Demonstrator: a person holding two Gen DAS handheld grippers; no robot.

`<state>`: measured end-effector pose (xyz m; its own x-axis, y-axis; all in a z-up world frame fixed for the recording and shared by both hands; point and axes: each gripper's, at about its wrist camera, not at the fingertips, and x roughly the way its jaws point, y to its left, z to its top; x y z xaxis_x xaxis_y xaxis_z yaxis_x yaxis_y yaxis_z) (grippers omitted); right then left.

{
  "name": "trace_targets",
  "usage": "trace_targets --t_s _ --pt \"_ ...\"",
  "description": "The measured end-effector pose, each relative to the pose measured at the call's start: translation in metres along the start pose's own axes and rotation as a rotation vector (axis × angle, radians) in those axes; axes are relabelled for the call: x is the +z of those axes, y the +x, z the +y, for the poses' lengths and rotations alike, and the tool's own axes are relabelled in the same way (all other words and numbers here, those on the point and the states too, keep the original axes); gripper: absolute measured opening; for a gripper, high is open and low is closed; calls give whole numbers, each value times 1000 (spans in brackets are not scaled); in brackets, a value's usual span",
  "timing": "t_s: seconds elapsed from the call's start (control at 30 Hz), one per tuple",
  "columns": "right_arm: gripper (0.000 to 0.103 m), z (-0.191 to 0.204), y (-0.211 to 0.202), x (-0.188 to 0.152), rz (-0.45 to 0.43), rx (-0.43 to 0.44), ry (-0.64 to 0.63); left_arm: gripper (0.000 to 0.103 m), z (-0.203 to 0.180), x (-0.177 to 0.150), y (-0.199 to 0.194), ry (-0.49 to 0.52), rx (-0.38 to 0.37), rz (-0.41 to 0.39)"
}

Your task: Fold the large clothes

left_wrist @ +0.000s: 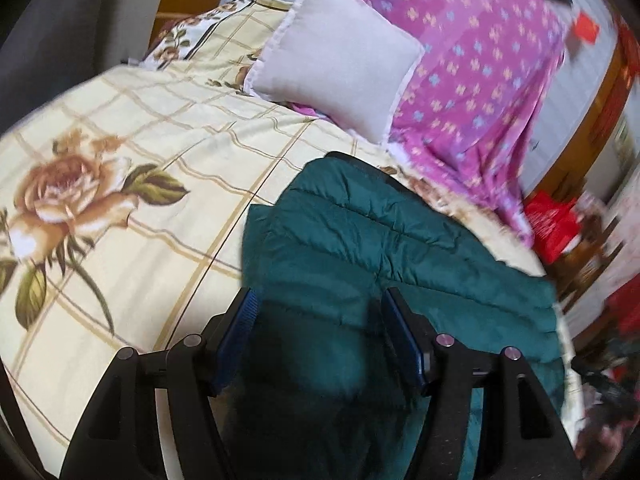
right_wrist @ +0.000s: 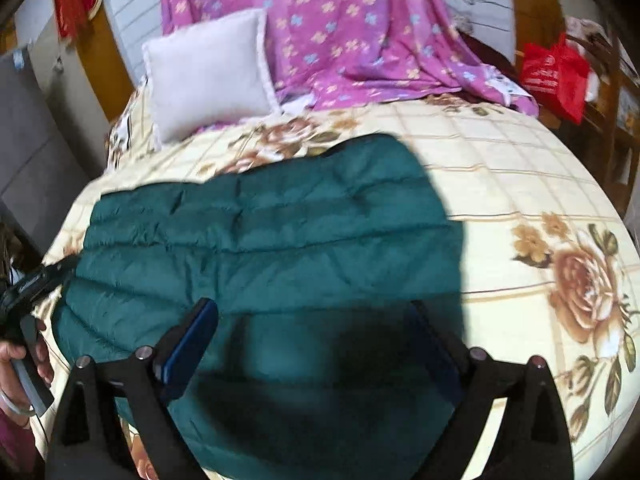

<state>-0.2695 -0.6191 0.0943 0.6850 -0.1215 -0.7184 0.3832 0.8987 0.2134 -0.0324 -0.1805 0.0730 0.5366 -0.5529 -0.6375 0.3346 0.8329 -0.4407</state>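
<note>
We are hovering both grippers, left gripper (left_wrist: 318, 320) and right gripper (right_wrist: 316, 328), wide-jawed and empty, over the teal puffer jacket (right_wrist: 272, 232); it looks soft, light and slippery, so we are eyeing its near hem.

A home bedroom: a rose-print bedspread (right_wrist: 500, 168) covers the bed, a white pillow (right_wrist: 208, 72) at its head.

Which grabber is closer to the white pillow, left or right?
Hard to tell, maybe the left. Both the left gripper and the right gripper hover open over the green jacket. The white pillow sits beyond both of them, at the bed's far end.
</note>
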Motion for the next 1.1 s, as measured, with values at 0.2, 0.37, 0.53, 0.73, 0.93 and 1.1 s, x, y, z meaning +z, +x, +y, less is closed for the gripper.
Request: trace_targets --t_s 0.2,0.37,0.53,0.73,0.93,1.1 --pt "103 -59 19 -3 64 40 182 55 34 -6 9 -142 -92 70" --pt "103 -75 47 -8 92 95 237 60 37 -8 20 -167 -129 78" --pt "103 -77 75 -2 127 180 245 70 40 -11 38 -201 -168 117" --pt "103 -69 92 6 157 184 187 72 43 -15 47 -235 -230 116" --pt "77 -50 77 5 107 196 104 35 31 -16 37 -172 -235 112" --pt "50 -38 51 6 82 196 95 25 20 -17 19 -137 -219 105"
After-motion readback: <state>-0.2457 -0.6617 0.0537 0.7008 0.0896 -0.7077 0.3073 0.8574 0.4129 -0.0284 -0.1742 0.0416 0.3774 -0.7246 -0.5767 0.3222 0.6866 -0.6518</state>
